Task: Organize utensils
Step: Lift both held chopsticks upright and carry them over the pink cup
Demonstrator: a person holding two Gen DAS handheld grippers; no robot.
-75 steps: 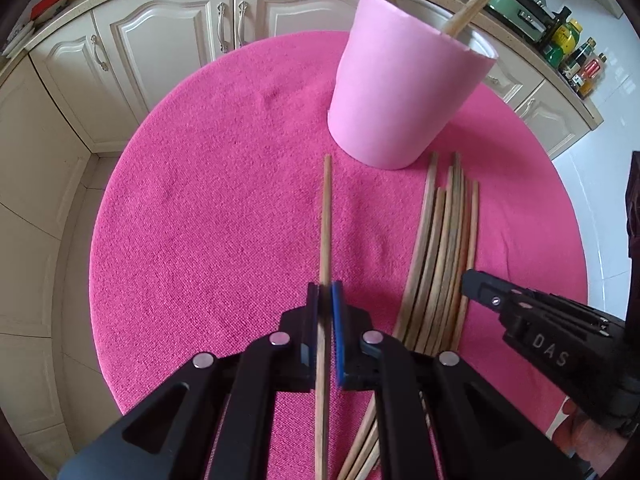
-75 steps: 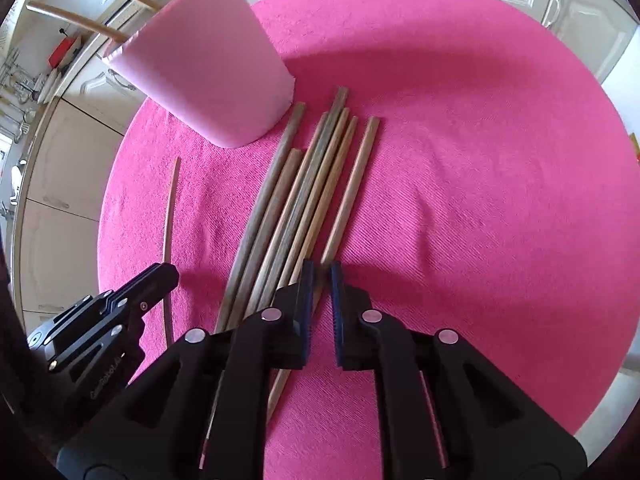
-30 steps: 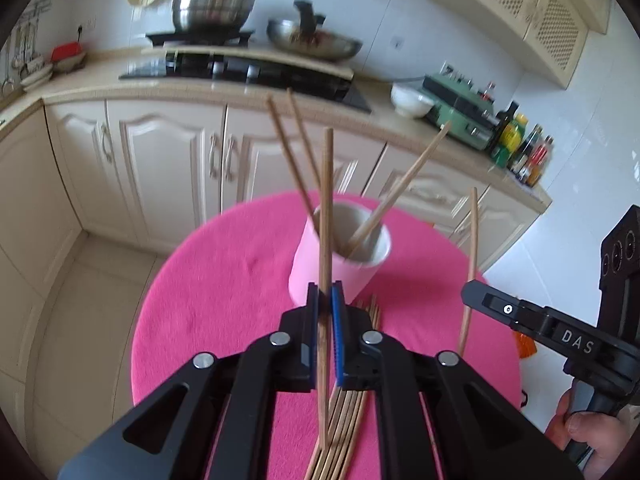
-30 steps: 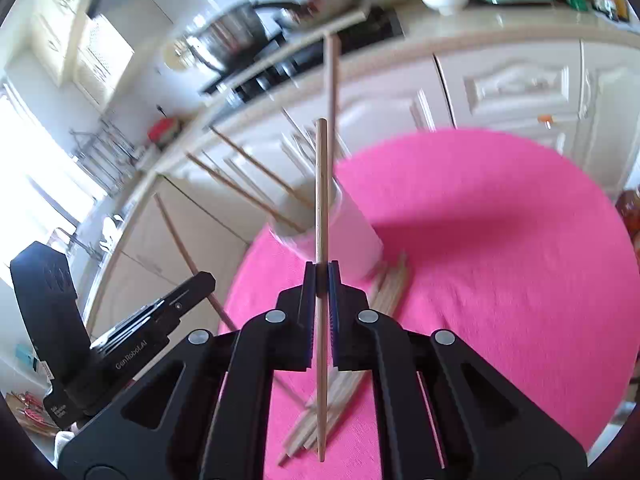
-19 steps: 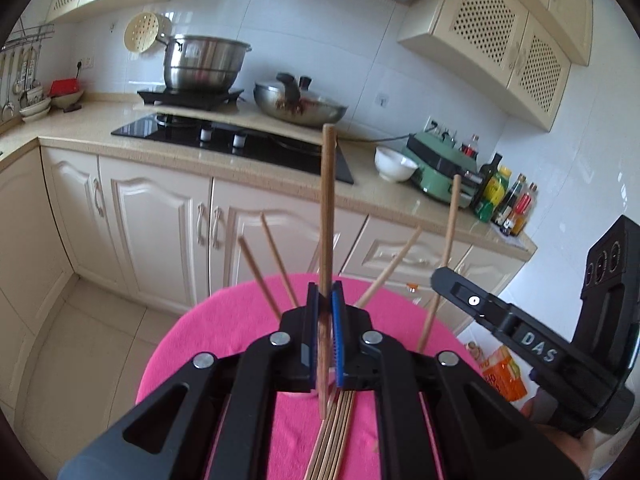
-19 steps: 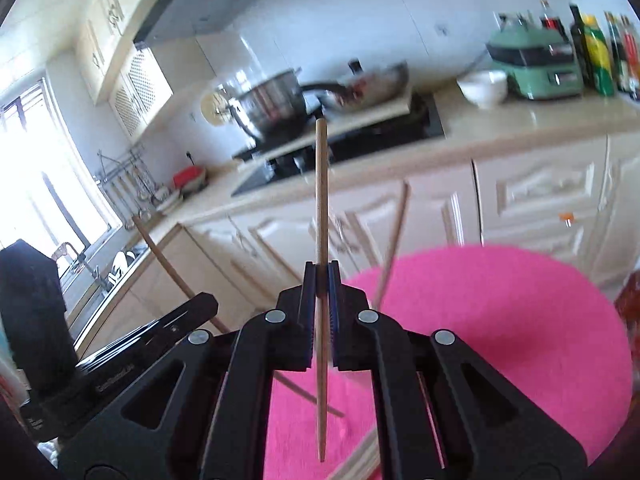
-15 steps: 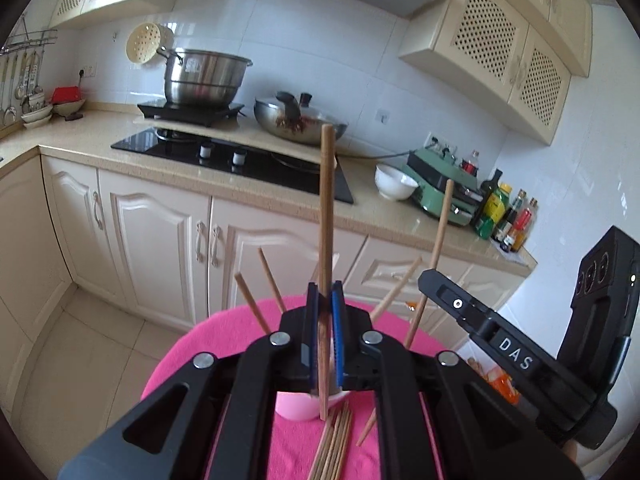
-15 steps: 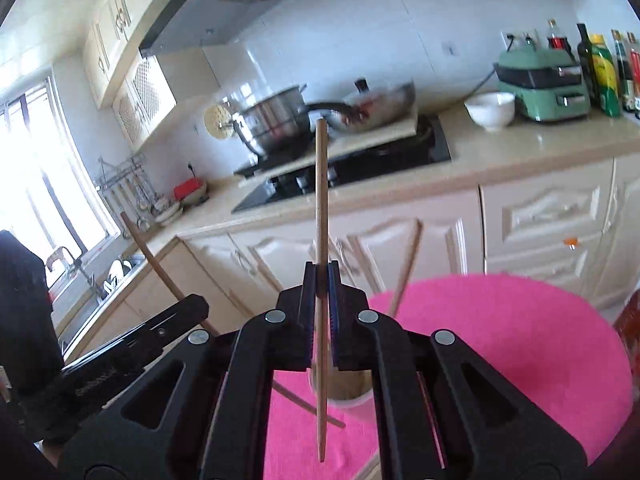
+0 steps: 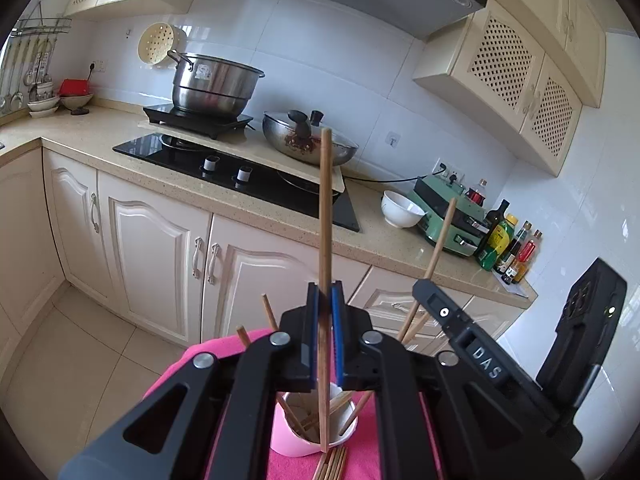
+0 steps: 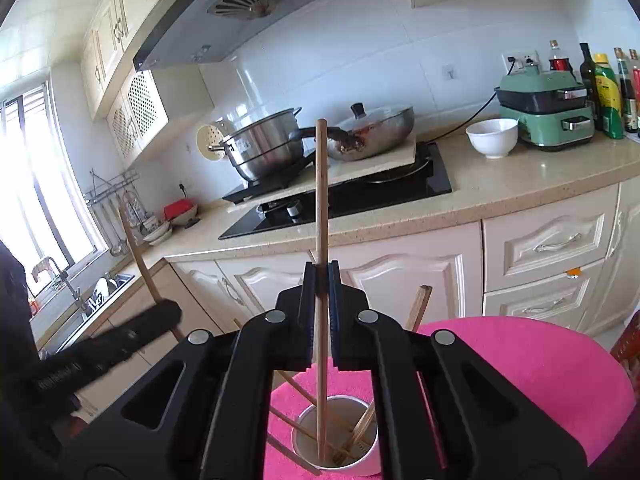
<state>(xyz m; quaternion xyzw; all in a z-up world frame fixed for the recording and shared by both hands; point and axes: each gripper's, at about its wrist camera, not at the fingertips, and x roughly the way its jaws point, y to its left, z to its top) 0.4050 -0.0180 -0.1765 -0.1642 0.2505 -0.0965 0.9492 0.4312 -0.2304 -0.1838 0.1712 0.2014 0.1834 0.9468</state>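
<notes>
Leaning chopsticks [image 10: 356,432] crowd cup [image 10: 372,458] mouth; loose chopsticks [image 9: 332,466] beside base; pink cloth [image 10: 540,368] rightward bare

Pink cup [image 9: 298,442], magenta cloth [image 10: 540,368], tan chopsticks [image 9: 325,240], black hob [image 10: 360,196].

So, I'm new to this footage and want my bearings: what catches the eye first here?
Each gripper clamps one upright wooden chopstick: the left gripper holds the left chopstick, the right gripper the right chopstick. Both lower tips hang over the pink cup, already bristling with chopsticks, on the pink tablecloth. Behind, a steel pot sits on the stove.
</notes>
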